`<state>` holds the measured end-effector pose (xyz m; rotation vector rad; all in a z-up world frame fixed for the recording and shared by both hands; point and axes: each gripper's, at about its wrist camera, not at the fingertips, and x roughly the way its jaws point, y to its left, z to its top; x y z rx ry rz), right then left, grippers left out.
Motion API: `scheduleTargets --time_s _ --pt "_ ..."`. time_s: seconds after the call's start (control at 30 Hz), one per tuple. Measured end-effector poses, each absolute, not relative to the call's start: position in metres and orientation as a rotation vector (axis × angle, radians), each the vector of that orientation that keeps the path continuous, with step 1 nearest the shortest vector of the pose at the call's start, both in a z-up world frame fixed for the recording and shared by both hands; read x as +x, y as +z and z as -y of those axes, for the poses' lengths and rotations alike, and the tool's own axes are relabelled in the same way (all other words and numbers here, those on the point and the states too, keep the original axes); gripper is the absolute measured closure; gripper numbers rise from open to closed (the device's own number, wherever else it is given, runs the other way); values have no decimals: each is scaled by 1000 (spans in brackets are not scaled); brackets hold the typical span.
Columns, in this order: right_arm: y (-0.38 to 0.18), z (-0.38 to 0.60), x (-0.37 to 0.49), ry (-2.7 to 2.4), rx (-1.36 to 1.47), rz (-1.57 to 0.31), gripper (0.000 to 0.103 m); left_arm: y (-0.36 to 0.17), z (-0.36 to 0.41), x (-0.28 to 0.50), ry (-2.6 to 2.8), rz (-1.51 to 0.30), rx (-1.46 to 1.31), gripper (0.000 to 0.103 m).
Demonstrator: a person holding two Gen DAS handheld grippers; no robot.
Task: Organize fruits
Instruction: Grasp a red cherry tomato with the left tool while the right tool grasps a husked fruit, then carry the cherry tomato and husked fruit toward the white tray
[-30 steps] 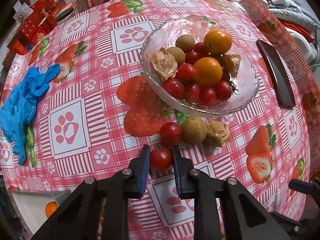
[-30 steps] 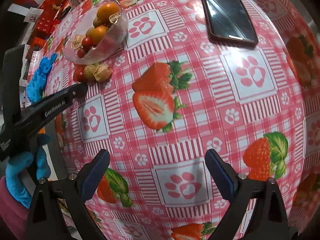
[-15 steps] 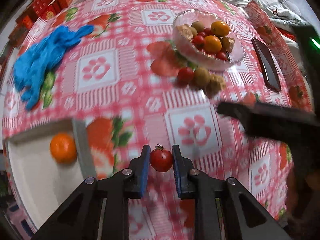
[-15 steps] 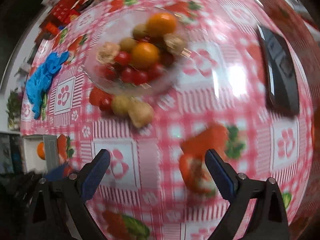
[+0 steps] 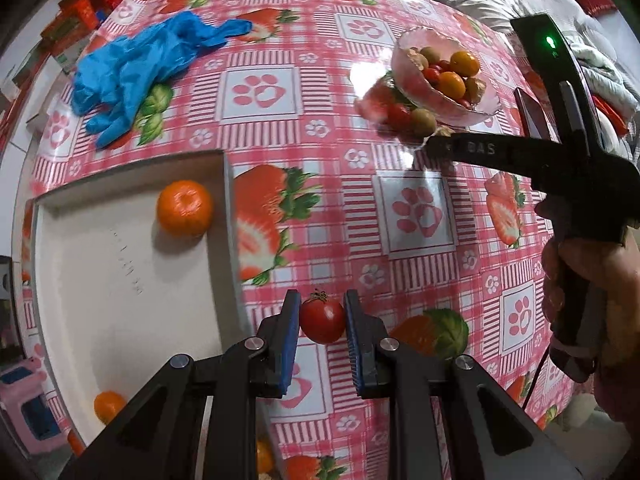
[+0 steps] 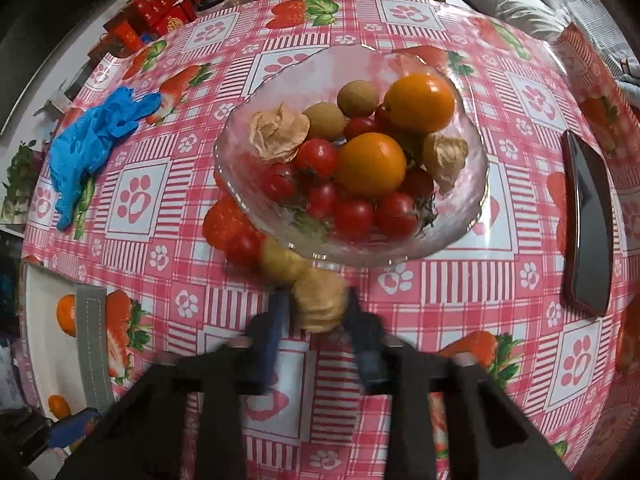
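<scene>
My left gripper (image 5: pixel 322 312) is shut on a red cherry tomato (image 5: pixel 323 322), held over the tablecloth just right of the white tray (image 5: pixel 120 280). An orange mandarin (image 5: pixel 185 208) lies in the tray's far corner. In the right wrist view my right gripper (image 6: pixel 318 308), blurred, is closing its jaws on a papery husked fruit (image 6: pixel 320 300) lying in front of the glass bowl (image 6: pixel 476 160); its pads press both sides. The bowl holds oranges, cherry tomatoes, brown round fruits and husked fruits. A loose tomato (image 6: pixel 244 246) and a brown fruit (image 6: pixel 280 262) lie beside the held fruit.
A blue glove (image 5: pixel 136 68) lies at the table's far left. A dark phone (image 6: pixel 590 224) lies right of the bowl. Red boxes (image 6: pixel 160 12) crowd the back left edge. A person's hand (image 5: pixel 592 272) holds the right tool in the left wrist view.
My left gripper carried the tomato away from the bowl to beside the white tray. My right gripper swung over to the loose fruit by the bowl and went from wide open to gripping the husked fruit.
</scene>
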<state>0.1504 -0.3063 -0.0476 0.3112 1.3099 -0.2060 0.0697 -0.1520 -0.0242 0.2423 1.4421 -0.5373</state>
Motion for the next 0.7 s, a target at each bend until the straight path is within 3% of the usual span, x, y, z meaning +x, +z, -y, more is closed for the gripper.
scheduleTargets --time_s 0.7 --pt "-25 288 11 -209 418 -1422 77 -24 147 14 -568 -1473 332 80"
